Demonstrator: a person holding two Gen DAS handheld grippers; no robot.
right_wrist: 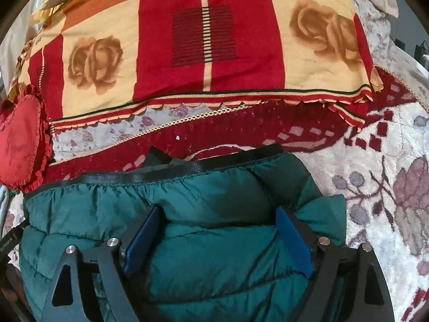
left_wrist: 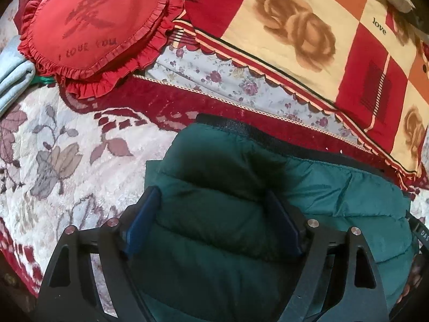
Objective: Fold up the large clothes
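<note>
A dark green quilted puffer jacket (left_wrist: 268,187) lies folded on the bed, its black-trimmed edge toward the pillows. It also shows in the right wrist view (right_wrist: 187,201). My left gripper (left_wrist: 211,198) is wide open, its blue pads (left_wrist: 142,220) spread over the jacket's left part and resting on or just above it. My right gripper (right_wrist: 217,214) is wide open too, its blue pads (right_wrist: 292,238) on either side of a puffy fold at the jacket's right part. Neither gripper pinches the fabric.
The bed has a white and red floral blanket (left_wrist: 67,147). A red heart-shaped cushion (left_wrist: 93,24) lies at the far left. A large red and cream rose-print pillow (right_wrist: 209,40) lies behind the jacket. Pale blue folded cloth (left_wrist: 13,75) sits at the left edge.
</note>
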